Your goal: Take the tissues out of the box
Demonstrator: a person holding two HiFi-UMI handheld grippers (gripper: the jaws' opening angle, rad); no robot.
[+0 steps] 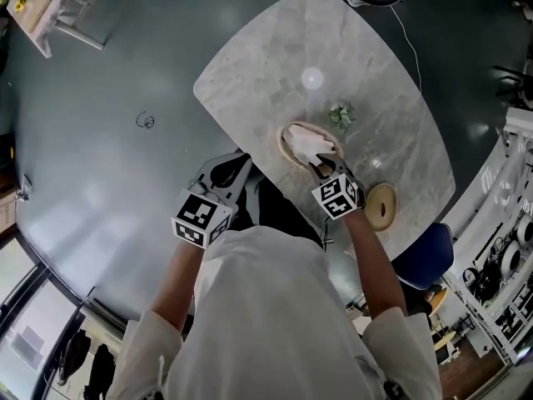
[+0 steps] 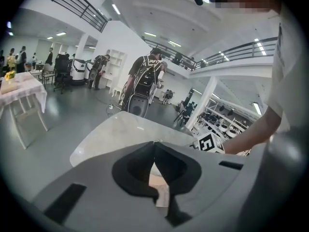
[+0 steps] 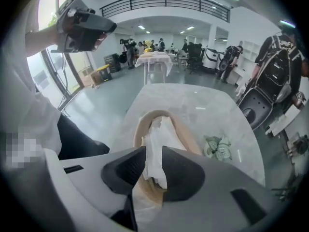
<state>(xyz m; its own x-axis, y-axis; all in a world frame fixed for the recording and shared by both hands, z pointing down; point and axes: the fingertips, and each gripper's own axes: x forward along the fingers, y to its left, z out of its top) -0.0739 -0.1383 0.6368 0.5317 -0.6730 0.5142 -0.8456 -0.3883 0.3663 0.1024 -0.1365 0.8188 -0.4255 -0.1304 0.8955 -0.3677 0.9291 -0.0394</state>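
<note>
Near the plant (image 1: 341,115), right tool (image 3: 153,153) gapes around a tissue (image 3: 157,129) (left tool (image 2: 154,145) closed).

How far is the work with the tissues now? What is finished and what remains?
Done: the box is open, and what looks like its lid lies beside it on the table. In hand: the right claw is open around the upstanding tissue, not yet pinching it. Remaining: close and pull out the tissues; none lies outside the box. The left claw is shut, empty, away from the box.
</note>
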